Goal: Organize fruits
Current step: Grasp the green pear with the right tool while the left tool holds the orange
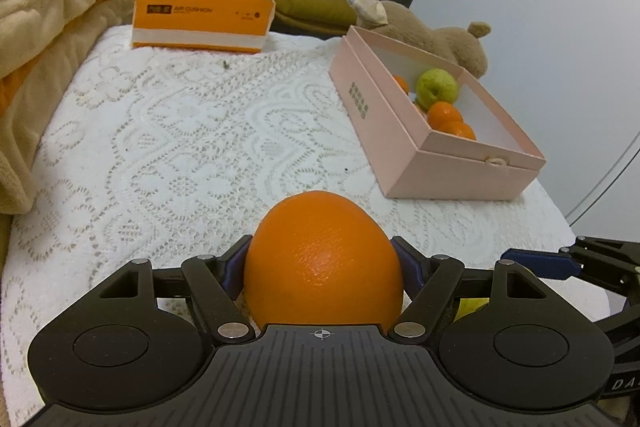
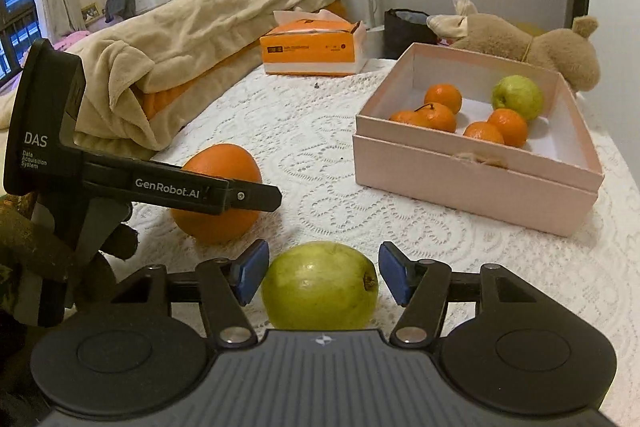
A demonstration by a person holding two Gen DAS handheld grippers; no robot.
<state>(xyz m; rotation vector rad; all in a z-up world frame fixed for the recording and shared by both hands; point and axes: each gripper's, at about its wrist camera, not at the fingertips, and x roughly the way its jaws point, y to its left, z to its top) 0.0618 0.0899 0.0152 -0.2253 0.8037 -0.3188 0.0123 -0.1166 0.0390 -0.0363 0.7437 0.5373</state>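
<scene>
Your pink box [image 2: 472,183] already has 4 small oranges + 1 green fruit in it. 2 left: your left gripper [image 1: 322,267] pinches the big orange [image 1: 324,259] on the lace cloth [image 1: 200,131]; right gripper [image 2: 322,277] sits spread round the green guava [image 2: 320,285], pads not touching

the left gripper [image 1: 323,263] points forward and downward, its blue-padded fingers [image 1: 235,265] pressed against both sides of a large orange [image 1: 323,263]. just beside it on the right, the right gripper [image 2: 320,277] tilts down the same way, its fingers [image 2: 253,267] standing either side of a green fruit [image 2: 320,285] with small gaps showing.
</scene>
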